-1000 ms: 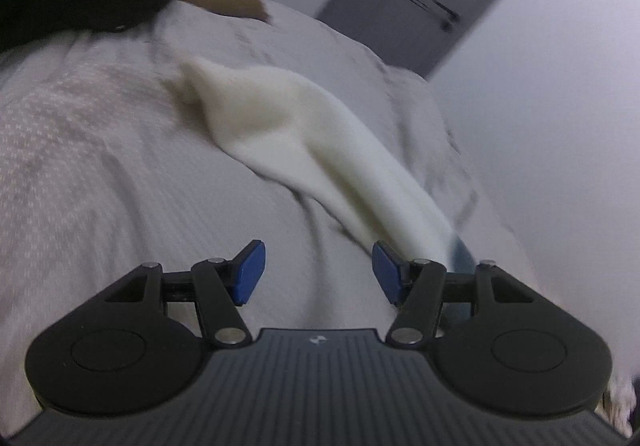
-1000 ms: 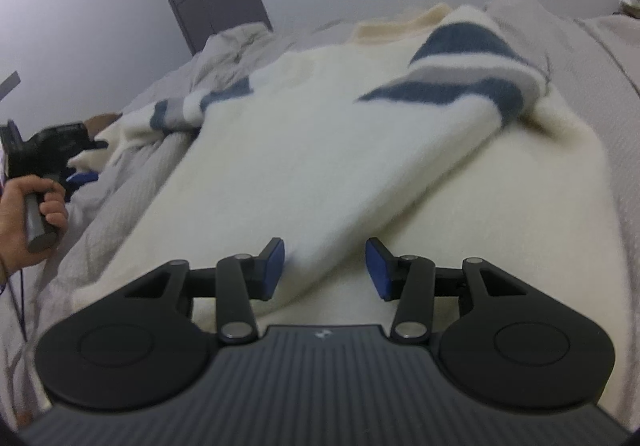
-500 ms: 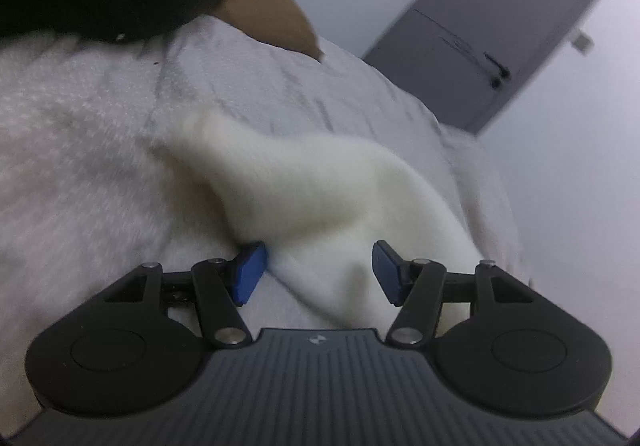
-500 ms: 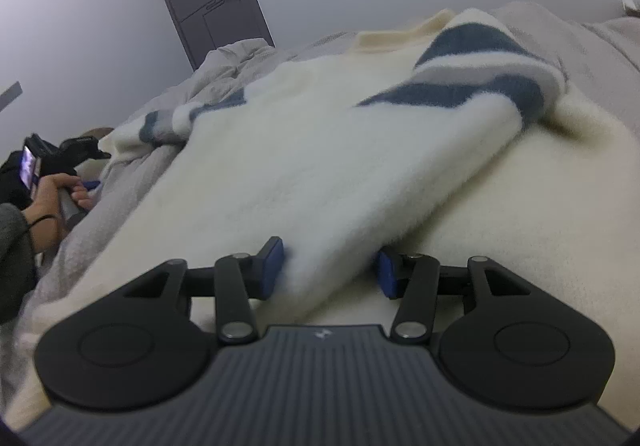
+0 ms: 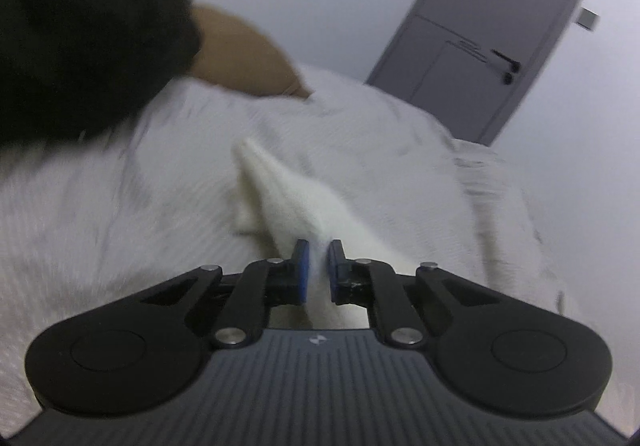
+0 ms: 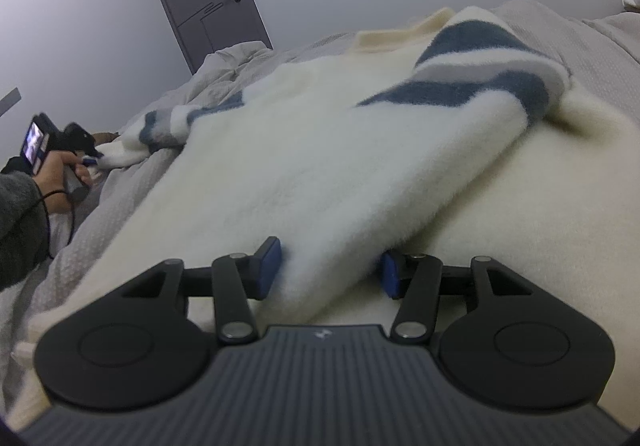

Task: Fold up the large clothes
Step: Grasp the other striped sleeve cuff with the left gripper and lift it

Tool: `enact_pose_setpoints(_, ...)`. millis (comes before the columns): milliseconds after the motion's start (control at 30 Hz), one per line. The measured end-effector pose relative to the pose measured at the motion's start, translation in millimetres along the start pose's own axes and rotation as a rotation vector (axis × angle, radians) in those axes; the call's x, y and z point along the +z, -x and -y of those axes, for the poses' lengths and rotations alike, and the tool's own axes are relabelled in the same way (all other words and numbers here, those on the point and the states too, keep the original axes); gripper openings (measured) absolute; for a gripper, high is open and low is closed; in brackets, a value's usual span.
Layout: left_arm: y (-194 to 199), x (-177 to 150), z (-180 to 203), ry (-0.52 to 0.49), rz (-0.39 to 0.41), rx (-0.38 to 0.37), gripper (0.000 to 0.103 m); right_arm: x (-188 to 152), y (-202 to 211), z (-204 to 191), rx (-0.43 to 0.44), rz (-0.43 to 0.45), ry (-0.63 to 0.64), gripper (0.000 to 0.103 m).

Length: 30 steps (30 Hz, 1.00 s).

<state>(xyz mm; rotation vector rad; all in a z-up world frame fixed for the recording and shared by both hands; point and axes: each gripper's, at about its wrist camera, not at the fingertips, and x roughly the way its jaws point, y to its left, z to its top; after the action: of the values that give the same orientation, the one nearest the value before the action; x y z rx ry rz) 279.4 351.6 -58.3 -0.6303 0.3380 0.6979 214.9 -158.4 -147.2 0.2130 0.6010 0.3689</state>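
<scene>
**Sweater spread on a grey bed, one sleeve end pinched, one sleeve fold straddled**

Grey textured bedding [image 6: 120, 214] is seen as the surface under everything, with pale walls behind. Nearest in the left wrist view, the left gripper [image 5: 319, 266] is seen with its blue pads [image 5: 303, 270] pressed together on a narrow end of the cream sweater [image 6: 304, 166]; white fabric is squeezed in the slim gap and runs on toward 11 o'clock as a tapering point. Past it, at 10 o'clock, a blurred black shape [image 5: 80, 30] is met, with a brown cushion-like form [image 5: 244, 58] just behind, and at 1 o'clock a grey door [image 5: 500, 30].

Nearest in the right wrist view, the right gripper [image 6: 330, 270] is seen with its jaws apart and a folded-over sleeve [image 6: 360, 202] lying between them; the left pad is just beside the fabric, and whether the right pad touches it cannot be told. The sweater is spread across the bed from the gripper toward 12 o'clock, the sleeve's blue and grey stripes [image 6: 480, 74] lying at 1 o'clock. At 9 o'clock, a hand [image 6: 60, 170] in a grey cuff is seen on the other gripper's handle, the far striped sleeve end touching its pads. Farthest, at 11 o'clock, the door is seen again.
</scene>
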Motion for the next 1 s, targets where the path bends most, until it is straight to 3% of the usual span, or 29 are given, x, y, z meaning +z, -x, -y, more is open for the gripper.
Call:
enact_pose_setpoints(267, 81, 36, 126, -0.387, 0.020, -0.053, 0.011, 6, 7, 1, 0.014, 0.010, -0.003, 0.054)
enact_pose_setpoints(467, 178, 29, 217, -0.602, 0.078, -0.192, 0.011, 14, 29, 5, 0.016, 0.059, -0.017, 0.054)
enact_pose_setpoints(733, 313, -34, 301, -0.837, 0.124, -0.371, 0.011, 38, 90, 35, -0.030, 0.232, -0.102, 0.054)
enact_pose_setpoints(1000, 403, -142, 348, -1.034, 0.090, -0.552, 0.011, 37, 147, 78, -0.053, 0.304, -0.255, 0.054)
